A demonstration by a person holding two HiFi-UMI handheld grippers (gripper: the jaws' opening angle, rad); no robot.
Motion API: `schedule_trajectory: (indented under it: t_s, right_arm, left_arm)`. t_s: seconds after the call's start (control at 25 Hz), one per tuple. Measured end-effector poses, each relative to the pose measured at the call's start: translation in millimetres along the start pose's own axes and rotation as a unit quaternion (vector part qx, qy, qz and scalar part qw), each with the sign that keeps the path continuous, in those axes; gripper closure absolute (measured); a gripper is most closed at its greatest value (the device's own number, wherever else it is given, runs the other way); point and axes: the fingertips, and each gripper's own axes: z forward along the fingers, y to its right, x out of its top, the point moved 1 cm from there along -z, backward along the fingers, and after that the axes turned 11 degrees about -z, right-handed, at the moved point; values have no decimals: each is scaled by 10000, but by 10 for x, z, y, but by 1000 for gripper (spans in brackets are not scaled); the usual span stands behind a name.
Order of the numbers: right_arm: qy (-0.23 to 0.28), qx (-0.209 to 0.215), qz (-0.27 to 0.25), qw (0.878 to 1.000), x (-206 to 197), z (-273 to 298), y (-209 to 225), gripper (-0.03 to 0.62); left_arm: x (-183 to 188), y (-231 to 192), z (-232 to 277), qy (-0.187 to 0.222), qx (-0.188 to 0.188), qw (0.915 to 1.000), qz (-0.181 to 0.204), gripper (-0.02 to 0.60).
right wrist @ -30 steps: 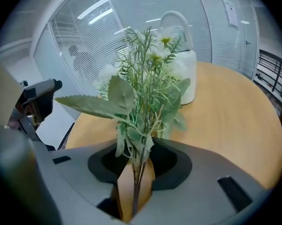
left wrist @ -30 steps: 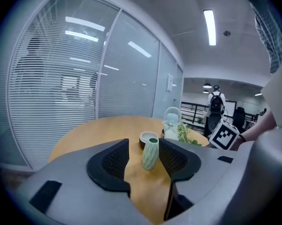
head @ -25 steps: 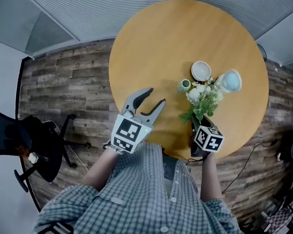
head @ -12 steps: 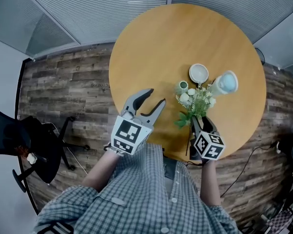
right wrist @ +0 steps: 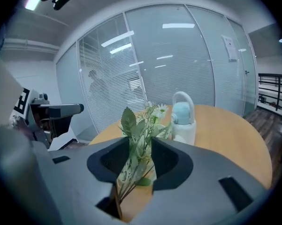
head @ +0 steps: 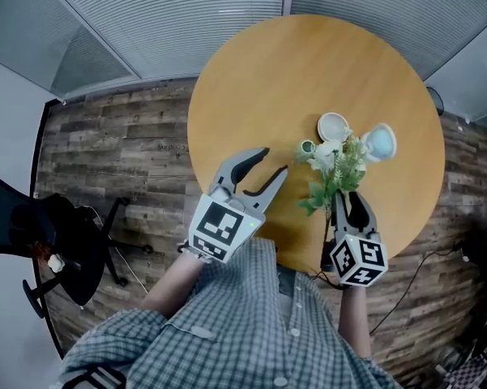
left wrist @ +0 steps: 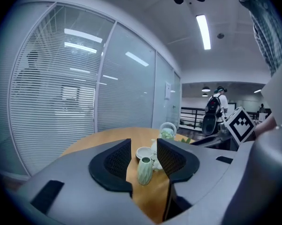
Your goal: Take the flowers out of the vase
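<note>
A small pale green vase [head: 308,146] stands on the round wooden table [head: 259,79]; in the left gripper view the vase [left wrist: 144,170] shows just beyond the jaw tips. My left gripper [head: 273,162] is open, its jaws closing, with nothing between them. A bunch of white flowers with green leaves [head: 336,164] is out of the vase and in the air. My right gripper [head: 350,201] is shut on its stems, jaws still closing. In the right gripper view the flowers [right wrist: 131,121] rise between the pads of my right gripper [right wrist: 141,145].
A white bowl [head: 334,125] and a pale blue watering can [head: 379,140] stand just behind the vase. A black office chair [head: 57,241] is on the wood floor at left. Glass walls with blinds ring the table; a person [left wrist: 219,107] stands far off.
My right gripper has risen and drawn back with the flowers, lifting them off the vase. The left gripper has risen a little and edged toward the vase.
</note>
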Motion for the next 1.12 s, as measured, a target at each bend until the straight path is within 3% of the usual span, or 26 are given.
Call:
schedule_trajectory:
  t_s: [0.48,0.96,1.12]
  right_arm:
    - [59,156,-100,9998,108,-17,25,451]
    - [878,103,-319,9956,764,-272,-126,451]
    - [1036,-29,-317,9941,842,-300,-125,537]
  left_arm:
    - [144,1,29,123,66,9999,0,408]
    - [268,140,-24,184,-143,9996,160,436]
    - [303,167,-33,211,-194,9993,254,488]
